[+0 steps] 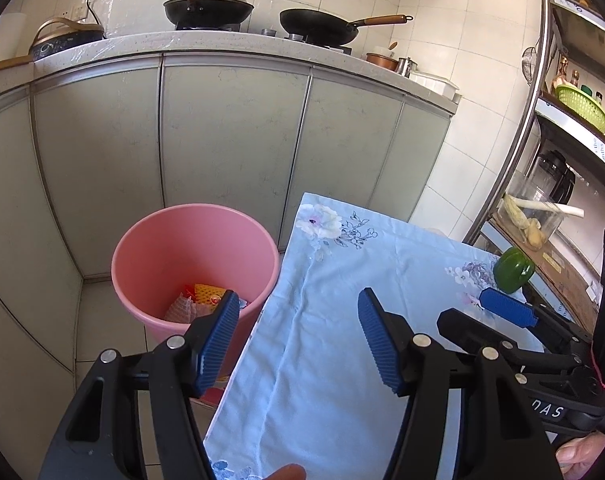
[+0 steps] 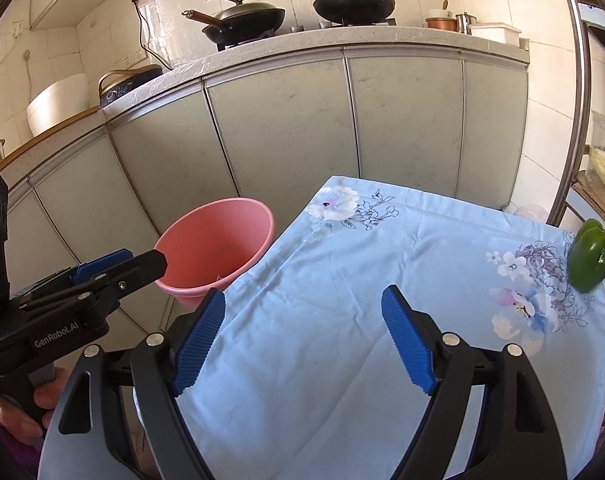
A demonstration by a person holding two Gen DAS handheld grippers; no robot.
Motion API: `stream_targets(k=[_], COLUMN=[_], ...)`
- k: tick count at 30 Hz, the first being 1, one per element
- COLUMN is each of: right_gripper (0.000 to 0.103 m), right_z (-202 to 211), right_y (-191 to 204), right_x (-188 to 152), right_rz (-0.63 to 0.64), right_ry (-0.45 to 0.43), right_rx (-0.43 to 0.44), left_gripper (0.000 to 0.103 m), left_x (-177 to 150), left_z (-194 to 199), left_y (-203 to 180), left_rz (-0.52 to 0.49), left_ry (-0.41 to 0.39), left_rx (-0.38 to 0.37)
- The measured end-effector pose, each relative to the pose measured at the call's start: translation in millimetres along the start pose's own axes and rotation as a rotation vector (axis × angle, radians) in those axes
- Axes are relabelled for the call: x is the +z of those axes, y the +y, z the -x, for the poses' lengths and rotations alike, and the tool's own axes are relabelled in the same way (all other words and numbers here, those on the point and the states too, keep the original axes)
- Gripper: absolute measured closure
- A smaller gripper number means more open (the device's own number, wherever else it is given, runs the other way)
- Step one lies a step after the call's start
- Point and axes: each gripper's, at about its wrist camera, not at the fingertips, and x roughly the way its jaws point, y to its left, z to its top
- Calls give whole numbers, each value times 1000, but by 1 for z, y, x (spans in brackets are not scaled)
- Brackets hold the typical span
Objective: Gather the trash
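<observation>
A pink bucket [image 1: 150,256] stands on the floor left of a table under a light blue flowered cloth [image 1: 342,280]. Trash wrappers [image 1: 200,300] lie at the bucket's bottom. My left gripper [image 1: 298,320] is open and empty, held over the cloth's left edge beside the bucket. My right gripper [image 2: 304,316] is open and empty above the cloth [image 2: 362,280]. The bucket [image 2: 206,248] sits to its left. A green bell pepper [image 2: 592,260] rests on the cloth's far right corner; it also shows in the left wrist view [image 1: 514,270].
Grey cabinet doors [image 1: 230,132] stand behind the bucket, under a counter with two black pans [image 1: 206,4]. A metal shelf rack [image 1: 542,120] with a green basket and jars stands at the right. The floor is tiled.
</observation>
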Motion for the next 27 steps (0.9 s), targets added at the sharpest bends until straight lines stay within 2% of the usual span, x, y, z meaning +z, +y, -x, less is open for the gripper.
stream_targets(k=[11, 27], right_gripper=[22, 22], right_z=[7, 2], right_y=[0, 5], right_x=[-3, -5], right_rz=[-2, 21], right_ry=[-22, -17], right_rx=[-33, -83], left_gripper=[45, 46], left_x=[-6, -9], left_z=[5, 8], left_y=[-14, -17], left_rz=[-24, -37], left_ry=[7, -7], left_rx=[7, 64])
